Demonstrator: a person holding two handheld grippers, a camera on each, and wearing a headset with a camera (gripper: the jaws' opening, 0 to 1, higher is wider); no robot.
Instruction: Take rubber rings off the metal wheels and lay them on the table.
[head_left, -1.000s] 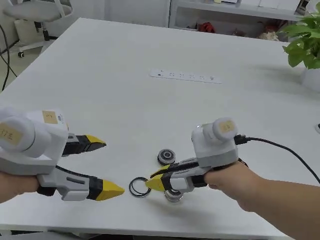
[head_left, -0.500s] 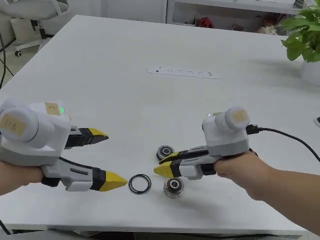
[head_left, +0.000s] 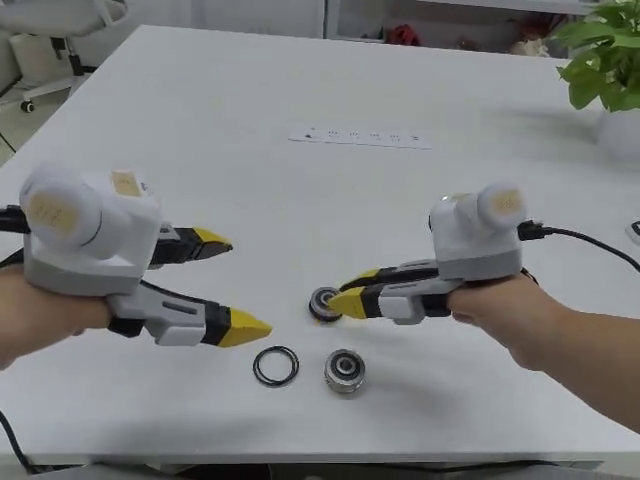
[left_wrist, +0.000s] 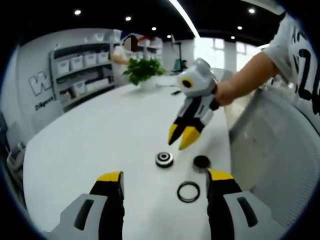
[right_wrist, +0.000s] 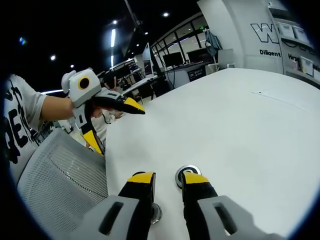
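My right claw (head_left: 352, 290) has lifted off the near metal wheel (head_left: 344, 370) to the far metal wheel (head_left: 323, 303), its jaws narrowly apart and empty. My left claw (head_left: 245, 285) gapes wide. The rubber ring (head_left: 276, 365) lies on the counter (head_left: 300, 200), just left of the near metal wheel. The wall lettering (right_wrist: 272, 52) reads "Diligent".

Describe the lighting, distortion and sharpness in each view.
Head view: even soft light, faint shadows under the ring and near wheel, all sharp. Left gripper view: fisheye curves the table, ceiling strip glares, slightly soft. Right gripper view: dark ceiling, bright table, edges bent.
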